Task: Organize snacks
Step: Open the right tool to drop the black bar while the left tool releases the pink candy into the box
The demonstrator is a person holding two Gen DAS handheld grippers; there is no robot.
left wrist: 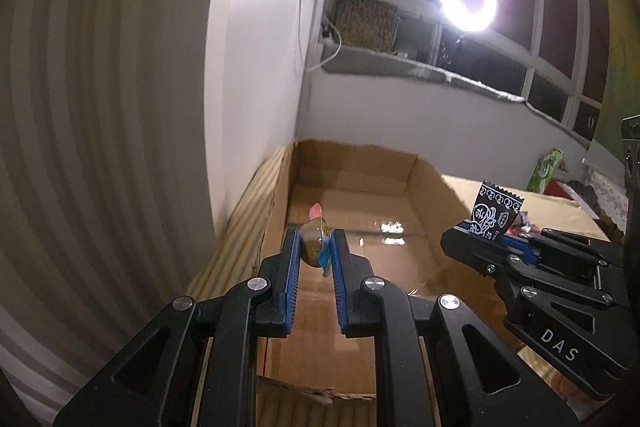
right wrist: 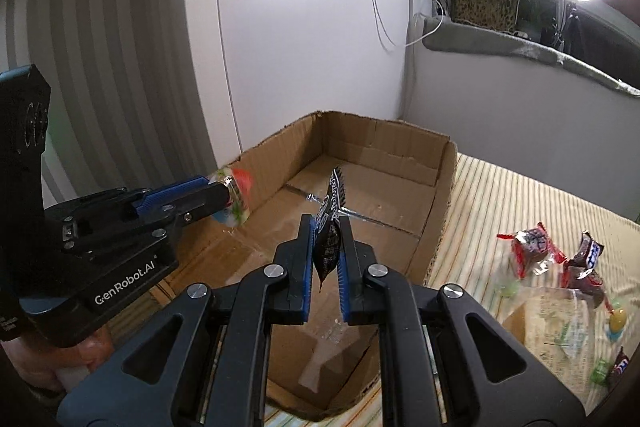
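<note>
2 tongs over 1 open cardboard box: left tongs clenched on clear-wrapped candy; right tongs grip 1 black crinkly sachet. Approx 3 red/brown wrapped snacks on striped tabletop.

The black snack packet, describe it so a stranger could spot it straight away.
Find the open cardboard box. Above it, the right tongs pinch a black snack packet, standing upright. Unlike the red and brown sweets lying on the striped cloth, it is black with white print.

Brown cardboard box, black packet printed white, red-wrapped candies on a cream-and-tan striped cloth, blue gripper pads.
</note>
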